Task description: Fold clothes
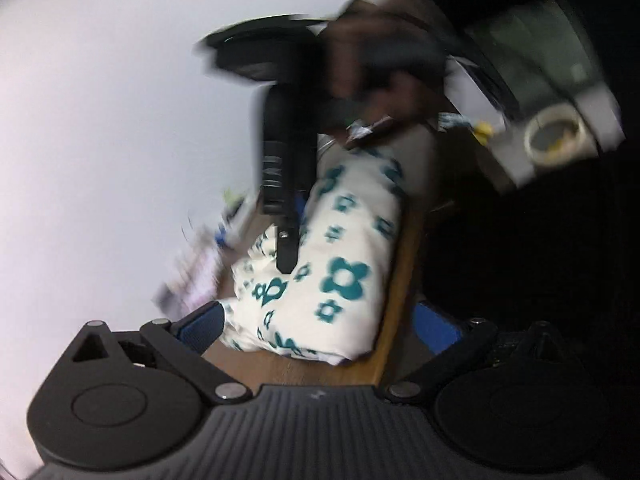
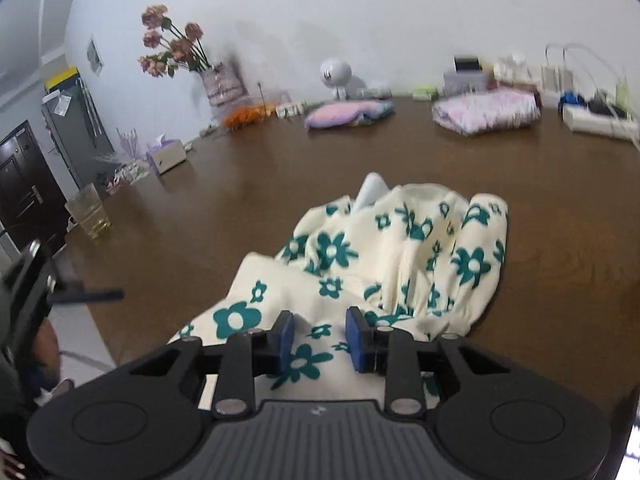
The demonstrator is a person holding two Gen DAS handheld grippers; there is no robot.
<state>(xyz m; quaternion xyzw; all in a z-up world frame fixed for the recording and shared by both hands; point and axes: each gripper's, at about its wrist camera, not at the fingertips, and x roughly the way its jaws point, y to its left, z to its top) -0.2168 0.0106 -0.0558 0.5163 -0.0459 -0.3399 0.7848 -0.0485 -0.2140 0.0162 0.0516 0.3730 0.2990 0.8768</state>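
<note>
A cream garment with teal flowers [image 2: 400, 264] lies bunched on the brown table [image 2: 240, 200], near its front edge. My right gripper [image 2: 320, 340] hovers low over the garment's near part. Its blue pads [image 2: 285, 340] stand a little apart and the cloth lies flat under the gap, not pinched. The blurred left wrist view shows the same garment [image 1: 348, 264] with the right gripper's black finger [image 1: 286, 256] over it and a hand [image 1: 384, 80] on that tool. My left gripper [image 1: 318, 328] is wide open at the table's edge, short of the garment. It also shows as the left gripper's body [image 2: 24, 300].
Along the far wall stand a vase of flowers [image 2: 176, 48], a tissue box [image 2: 166, 156], a round white device [image 2: 335, 74], a folded pink garment [image 2: 348, 114] and a folded floral pile [image 2: 486, 112]. A drinking glass [image 2: 90, 216] sits near the table's left edge.
</note>
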